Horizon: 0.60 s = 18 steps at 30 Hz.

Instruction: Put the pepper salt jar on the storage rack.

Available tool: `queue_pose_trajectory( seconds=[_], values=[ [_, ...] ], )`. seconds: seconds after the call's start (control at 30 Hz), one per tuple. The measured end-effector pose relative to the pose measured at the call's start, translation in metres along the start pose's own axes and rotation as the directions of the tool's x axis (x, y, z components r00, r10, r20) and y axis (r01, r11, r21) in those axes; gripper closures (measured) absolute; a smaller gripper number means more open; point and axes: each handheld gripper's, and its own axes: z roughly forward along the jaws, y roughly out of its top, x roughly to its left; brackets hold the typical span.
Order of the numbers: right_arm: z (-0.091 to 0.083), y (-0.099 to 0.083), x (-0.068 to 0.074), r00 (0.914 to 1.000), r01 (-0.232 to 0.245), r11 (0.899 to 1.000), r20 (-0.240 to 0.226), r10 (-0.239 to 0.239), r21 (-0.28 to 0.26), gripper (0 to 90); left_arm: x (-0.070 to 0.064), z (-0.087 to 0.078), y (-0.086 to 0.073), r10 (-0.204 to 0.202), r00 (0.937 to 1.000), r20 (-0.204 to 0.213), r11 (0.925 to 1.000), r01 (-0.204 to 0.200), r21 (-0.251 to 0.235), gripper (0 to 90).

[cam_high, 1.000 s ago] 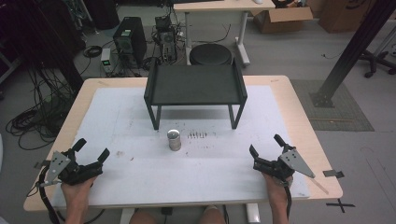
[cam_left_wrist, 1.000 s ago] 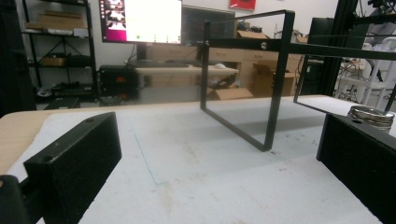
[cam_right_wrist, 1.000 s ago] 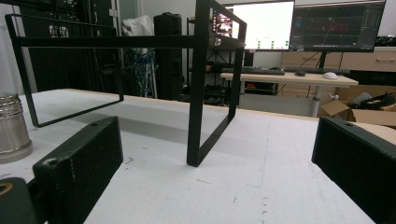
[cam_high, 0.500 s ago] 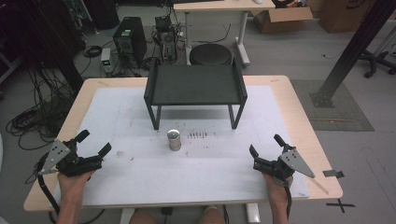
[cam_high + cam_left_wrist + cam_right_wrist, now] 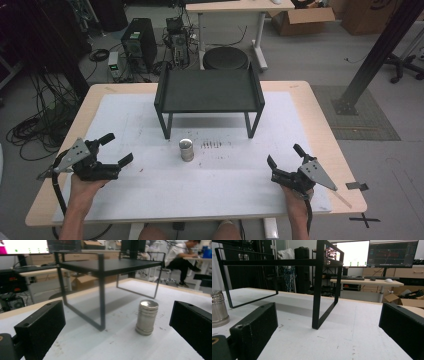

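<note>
- Right now the small metal canister (image 5: 186,149) is standing upright on the white mat (image 5: 150,195), near the middle of the table (image 5: 320,120) and just in front of the black metal shelf (image 5: 209,90), apart from its legs.
- The left gripper (image 5: 116,148) is hovering over the left part of the mat, well apart from the canister, with its jaws spread wide and nothing between them.
- From the left gripper view, the canister (image 5: 146,317) is sitting ahead between the two open jaws, a little toward the right one, with the shelf's front leg (image 5: 101,291) just beside it.
- The right gripper (image 5: 285,157) is resting low at the right part of the mat, jaws likewise gaping wide and holding nothing.
- In the right gripper view, the canister (image 5: 219,309) is showing at the far left edge, and a shelf leg (image 5: 318,285) is rising straight ahead between the jaws.
- A person's hands (image 5: 86,187) are gripping both tools from the near edge.
</note>
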Motion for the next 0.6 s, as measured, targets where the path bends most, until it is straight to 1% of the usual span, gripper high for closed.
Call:
queue_pose_trajectory(
  seconds=[0.07, 0.13, 0.17, 0.2, 0.37, 0.5, 0.6],
  values=[
    [0.000, 0.000, 0.000, 1.0000, 0.000, 1.000, 0.000, 0.000, 0.001, 1.7, -0.003, 0.005, 0.003, 0.012, 0.9998, 0.018, 0.9999, -0.013, 0.012, 0.7],
    [0.000, 0.000, 0.000, 1.0000, 0.000, 1.000, 0.000, 0.000, 0.000, 1.7, -0.006, 0.010, 0.004, 0.012, 0.9994, 0.031, 0.9997, -0.013, 0.020, 0.7],
    [0.000, 0.000, 0.000, 1.0000, 0.000, 1.000, 0.000, 0.000, 0.000, 1.7, -0.009, 0.015, 0.005, 0.018, 0.9989, 0.043, 0.9994, -0.019, 0.027, 0.8],
    [0.000, 0.000, 0.000, 1.0000, 0.000, 1.000, 0.000, 0.000, 0.000, 1.7, -0.009, 0.015, 0.005, 0.018, 0.9989, 0.043, 0.9994, -0.019, 0.027, 0.7],
    [0.000, 0.000, 0.000, 1.0000, 0.000, 1.000, 0.000, 0.000, 0.000, 1.7, -0.017, 0.027, 0.005, 0.021, 0.9975, 0.068, 0.9988, -0.024, 0.043, 0.8],
    [0.000, 0.000, 0.000, 1.0000, 0.001, 1.000, 0.000, -0.001, 0.001, 1.7, -0.022, 0.036, 0.006, 0.031, 0.9959, 0.086, 0.9976, -0.036, 0.060, 0.8],
    [0.000, 0.000, 0.000, 1.0000, 0.001, 1.000, 0.000, -0.001, 0.001, 1.7, -0.026, 0.043, 0.006, 0.026, 0.9950, 0.096, 0.9972, -0.033, 0.067, 0.8]
  ],
)
